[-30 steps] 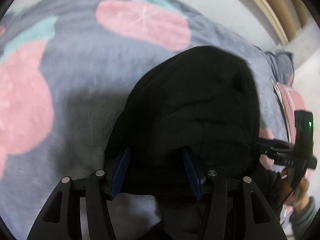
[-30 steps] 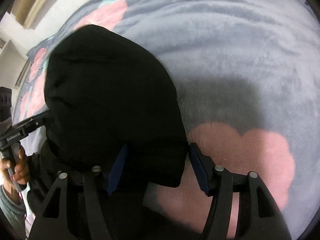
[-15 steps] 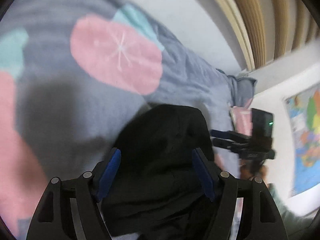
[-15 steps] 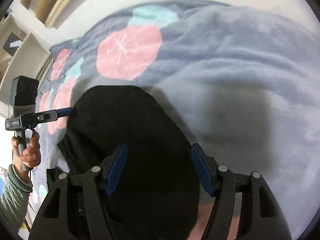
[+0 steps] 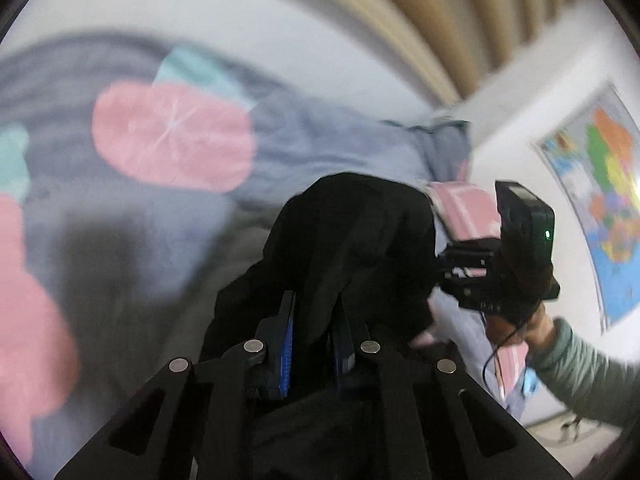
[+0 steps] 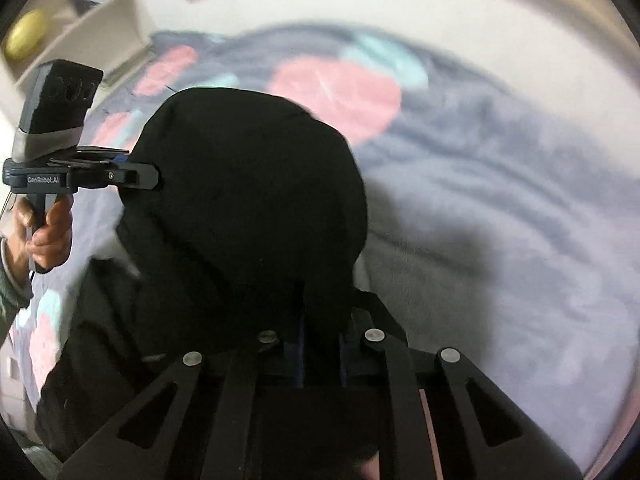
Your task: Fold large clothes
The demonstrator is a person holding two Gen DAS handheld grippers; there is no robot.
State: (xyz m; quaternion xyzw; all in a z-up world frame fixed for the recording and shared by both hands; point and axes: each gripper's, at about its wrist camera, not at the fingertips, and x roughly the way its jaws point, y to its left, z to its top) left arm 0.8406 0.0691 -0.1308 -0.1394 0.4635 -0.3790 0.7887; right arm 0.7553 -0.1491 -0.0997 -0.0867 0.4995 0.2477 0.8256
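The left hand-held gripper [image 5: 314, 340] has its two blue fingers pressed together on a fold of the black garment [image 5: 352, 248]. The right hand-held gripper [image 6: 320, 344] is squeezed tight on the black cloth too, and the cloth hides most of its fingers. The garment is big and dark, and it hangs bunched up between the two grippers, above the bed. In the right wrist view it fills the middle of the picture like a round black lump, and its lower part droops down to the left. Under it lies a soft grey blanket [image 6: 500, 220] with big pink spots and some light blue patches. The blanket covers the bed, and a dark shadow falls on it beside the garment. In the left wrist view the right gripper shows from the side, with a small green light on its black box, and the person's right hand [image 5: 532, 328] grips its handle, with a grey-green sleeve [image 5: 580, 372] behind it. In the right wrist view the person's left hand [image 6: 44, 228] wraps around the other handle. A colourful map [image 5: 604, 200] hangs on the white wall. The pictures are a bit blurry.
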